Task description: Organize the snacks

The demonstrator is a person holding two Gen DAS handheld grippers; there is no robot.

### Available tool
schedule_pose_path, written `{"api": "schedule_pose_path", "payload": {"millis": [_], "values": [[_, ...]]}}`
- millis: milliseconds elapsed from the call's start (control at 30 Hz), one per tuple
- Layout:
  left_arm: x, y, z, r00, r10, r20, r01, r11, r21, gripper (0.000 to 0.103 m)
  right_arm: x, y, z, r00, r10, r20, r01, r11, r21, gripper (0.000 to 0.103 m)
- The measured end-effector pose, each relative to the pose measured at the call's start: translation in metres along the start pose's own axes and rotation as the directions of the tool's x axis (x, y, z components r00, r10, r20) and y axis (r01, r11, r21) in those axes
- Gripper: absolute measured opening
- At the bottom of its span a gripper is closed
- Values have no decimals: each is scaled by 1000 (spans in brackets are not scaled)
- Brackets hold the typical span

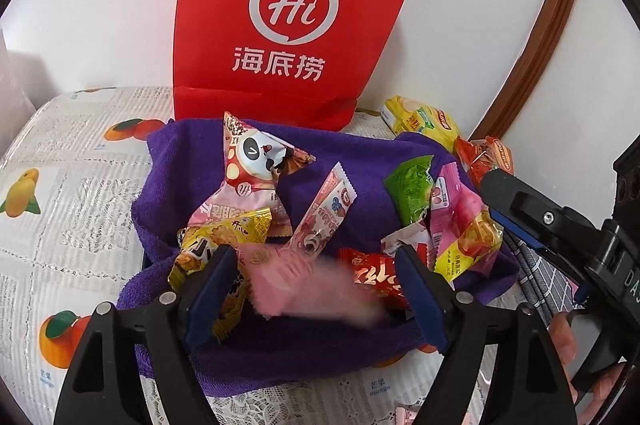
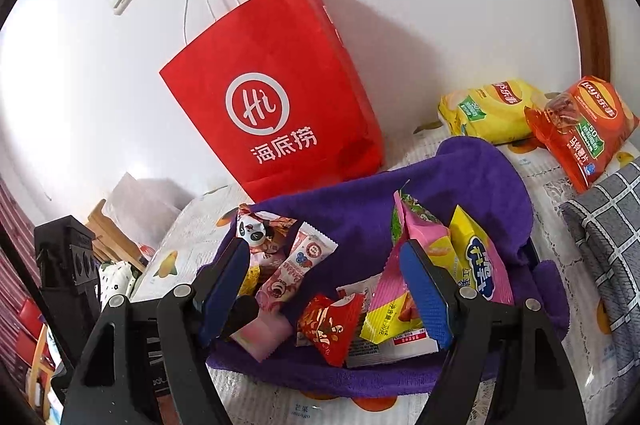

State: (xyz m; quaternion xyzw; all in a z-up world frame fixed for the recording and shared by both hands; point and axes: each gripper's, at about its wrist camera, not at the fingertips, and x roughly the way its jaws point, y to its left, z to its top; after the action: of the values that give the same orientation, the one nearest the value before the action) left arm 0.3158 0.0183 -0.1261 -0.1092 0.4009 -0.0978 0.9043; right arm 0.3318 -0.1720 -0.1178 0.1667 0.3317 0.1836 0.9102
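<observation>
- Left wrist view: the left gripper [image 1: 316,289] hangs over a purple towel [image 1: 360,153] heaped with snacks. Its jaws stand apart, and a pink packet [image 1: 304,285] lies blurred between them, its long axis running across the gap from one finger toward the other. I cannot see either pad pressing on it, so I judge it released.
- Flanking it: a yellow packet [image 1: 224,237] against the left finger, a red packet [image 1: 376,277] against the right one.
- Ahead, a panda pack [image 1: 256,161], then a red bag [image 1: 288,13] upright at the wall.
- Off to the right, the right gripper's finger [image 1: 516,209] reaches in by the green packet [image 1: 412,189].
- Right wrist view: the right gripper [image 2: 324,289] is parted, nothing clamped. The red packet [image 2: 328,329] lies loose between the fingers, tilted; the pink packet [image 2: 264,335] sits beside the left finger.
- Ahead right, two chip bags [image 2: 496,109] lie off the towel.
- My judgement: the left hand is nearer the pink packet; a grip would need the jaws turned across its short side.
</observation>
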Motion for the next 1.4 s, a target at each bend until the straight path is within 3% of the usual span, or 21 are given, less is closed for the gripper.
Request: {"api": "schedule_pose_path", "payload": {"millis": [367,567,733,933,1400], "values": [[-15,-6,1,998,-21,61,20,1000,23,84,-13,-13,-2,999,12,37,-14,999,48,77],[-21,-3,4,997,-10,83,8,999,32,84,-45,-16,-22,998,-28,56,25,998,62,77],[-26,-6,4,995,2,99,-7,999,52,84,-70,-12,-54,999,-49,-10,49,998,33,77],[-28,-9,4,995,2,103,-8,998,55,84,-84,8,-93,988,-84,-126,73,993,-90,77],[-37,29,8,992,-64,109,76,991,-113,84,-57,43,-148,945,-118,-305,56,977,-205,77]]}}
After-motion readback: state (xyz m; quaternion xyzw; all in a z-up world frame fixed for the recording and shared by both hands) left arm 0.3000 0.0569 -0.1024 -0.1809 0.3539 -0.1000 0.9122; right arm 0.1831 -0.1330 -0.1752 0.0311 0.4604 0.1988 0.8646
